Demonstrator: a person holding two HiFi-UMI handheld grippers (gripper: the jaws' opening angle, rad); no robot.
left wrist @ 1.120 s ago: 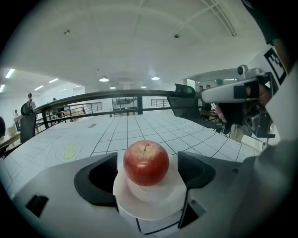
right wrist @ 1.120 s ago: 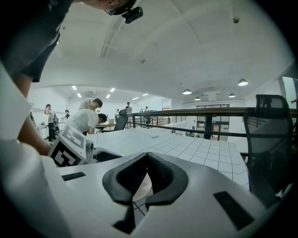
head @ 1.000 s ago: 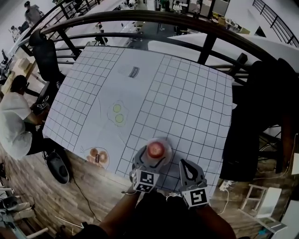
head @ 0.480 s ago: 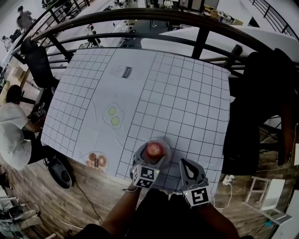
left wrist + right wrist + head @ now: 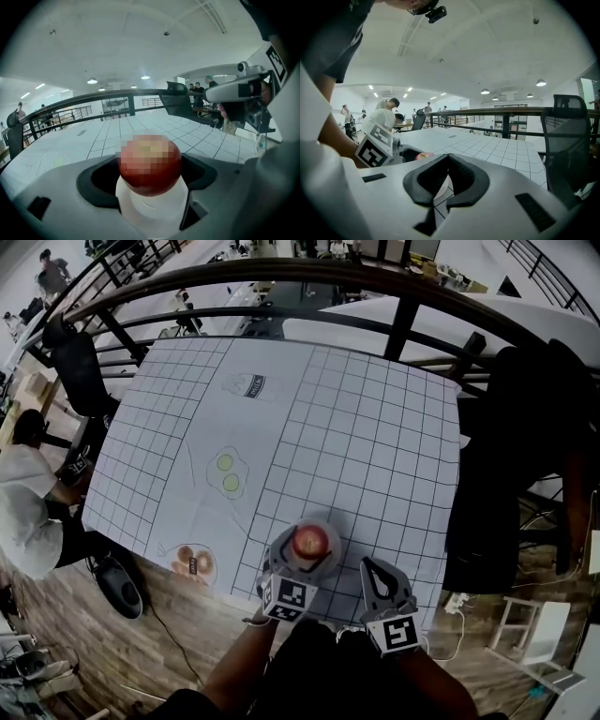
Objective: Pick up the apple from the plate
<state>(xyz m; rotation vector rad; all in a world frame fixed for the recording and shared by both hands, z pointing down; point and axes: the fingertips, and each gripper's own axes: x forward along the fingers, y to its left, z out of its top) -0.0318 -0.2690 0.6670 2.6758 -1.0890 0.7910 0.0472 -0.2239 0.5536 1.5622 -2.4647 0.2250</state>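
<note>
bright ceiling lamps | soft shadows | fisheye warp, dark corners

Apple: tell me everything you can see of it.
The apple is round and red, paler on top, with smooth-looking skin. It sits on a white plate near the front edge of the gridded table, between the open jaws of the left gripper. Whether they touch it cannot be told.

Left gripper point(image 5: 302, 557) fingers spread wide; right gripper point(image 5: 370, 568) fingers closed together.
</note>
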